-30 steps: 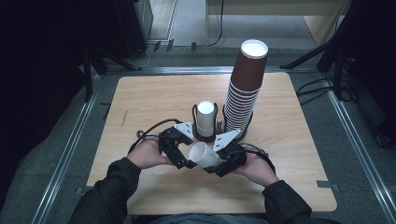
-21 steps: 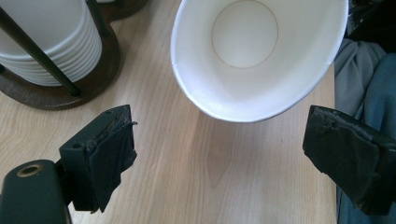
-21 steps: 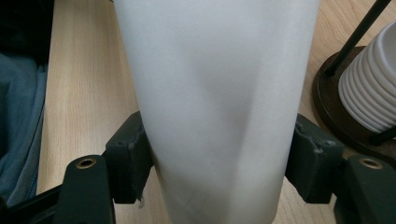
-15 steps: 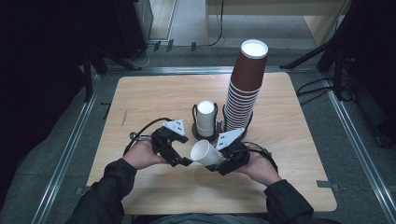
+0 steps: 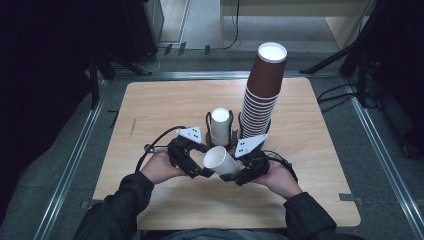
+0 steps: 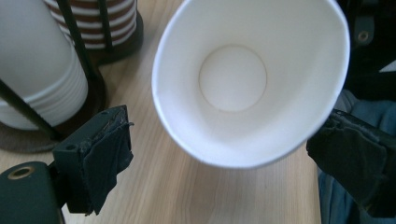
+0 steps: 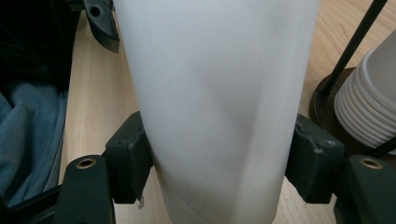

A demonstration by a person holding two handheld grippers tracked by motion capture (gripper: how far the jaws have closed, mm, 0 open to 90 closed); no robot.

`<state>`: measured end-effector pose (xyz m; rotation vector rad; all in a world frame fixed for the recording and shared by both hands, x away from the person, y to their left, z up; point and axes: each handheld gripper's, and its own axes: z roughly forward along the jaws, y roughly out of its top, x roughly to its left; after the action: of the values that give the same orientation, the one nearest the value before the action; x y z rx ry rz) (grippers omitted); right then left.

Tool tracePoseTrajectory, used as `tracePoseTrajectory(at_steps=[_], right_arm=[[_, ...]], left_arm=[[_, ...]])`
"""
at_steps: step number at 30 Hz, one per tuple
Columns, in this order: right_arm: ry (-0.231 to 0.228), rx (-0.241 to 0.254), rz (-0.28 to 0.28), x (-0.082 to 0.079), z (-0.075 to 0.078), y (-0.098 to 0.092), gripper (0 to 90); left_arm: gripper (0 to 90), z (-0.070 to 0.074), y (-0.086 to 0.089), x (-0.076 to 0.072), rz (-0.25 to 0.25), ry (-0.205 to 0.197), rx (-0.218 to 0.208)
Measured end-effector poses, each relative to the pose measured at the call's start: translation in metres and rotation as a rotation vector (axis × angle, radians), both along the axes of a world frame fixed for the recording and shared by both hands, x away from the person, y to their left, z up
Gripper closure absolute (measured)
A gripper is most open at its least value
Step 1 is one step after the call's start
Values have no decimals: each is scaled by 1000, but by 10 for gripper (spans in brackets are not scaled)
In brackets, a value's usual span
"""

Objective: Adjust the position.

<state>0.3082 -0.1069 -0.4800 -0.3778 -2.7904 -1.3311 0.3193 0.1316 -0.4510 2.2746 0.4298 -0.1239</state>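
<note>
Jaws of the right gripper (image 5: 239,175) clamp a white paper cup (image 5: 220,161) held on its side above the wooden table (image 5: 150,105), while the left gripper (image 5: 196,170), jaws just widened, faces its mouth without touching.

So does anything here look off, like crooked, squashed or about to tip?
The tall brown cup stack leans to the right toward its top. The white cup clamped in the right gripper has its rim pressed into an oval, and its wall shows a faint crease near the base. Nothing is spilled.
</note>
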Motion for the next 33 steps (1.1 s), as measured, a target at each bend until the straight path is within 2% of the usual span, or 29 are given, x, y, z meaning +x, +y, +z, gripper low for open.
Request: tracePoseTrajectory(at_steps=[6, 9, 10, 14, 15, 16, 18, 23, 24, 25, 27, 29, 30, 31, 33], right_arm=[[-13, -1, 13, 0, -1, 3, 323], [3, 0, 15, -2, -2, 5, 323], [-5, 3, 17, -2, -2, 5, 323], [8, 21, 18, -2, -2, 6, 323], [19, 46, 20, -1, -2, 6, 323], [17, 47, 18, -1, -2, 6, 324], [28, 45, 11, 0, -2, 5, 326], [22, 34, 7, -1, -3, 5, 316], [21, 35, 8, -1, -3, 6, 299], [22, 17, 2, -1, -4, 7, 214], [39, -1, -3, -2, -5, 8, 204], [34, -6, -4, -1, -6, 8, 195], [54, -16, -5, -2, -6, 8, 190], [54, -24, -6, -2, -6, 8, 189], [42, -23, -7, -1, -6, 7, 188]], left_arm=[[68, 1, -7, -2, -14, -17, -40], [69, 1, -10, -2, -12, -7, -58], [69, 1, -12, -1, -11, 8, -65], [73, 0, -13, -2, -3, 8, -63], [105, 1, -13, -2, 2, -1, -58], [141, 2, -12, -3, 0, -8, -73], [204, 3, -12, -4, 3, -19, -77], [228, 2, -12, -3, -1, -14, -54], [232, 3, -12, -4, 1, -18, -48], [235, 3, -11, -4, 5, -20, -49], [235, 4, -8, -3, 3, -24, -50], [234, 5, -6, -3, 7, -25, -44], [234, 6, -5, -2, 12, -31, -41], [234, 6, -3, -2, 11, -26, -31], [234, 6, -2, -2, 19, -41, -24]])
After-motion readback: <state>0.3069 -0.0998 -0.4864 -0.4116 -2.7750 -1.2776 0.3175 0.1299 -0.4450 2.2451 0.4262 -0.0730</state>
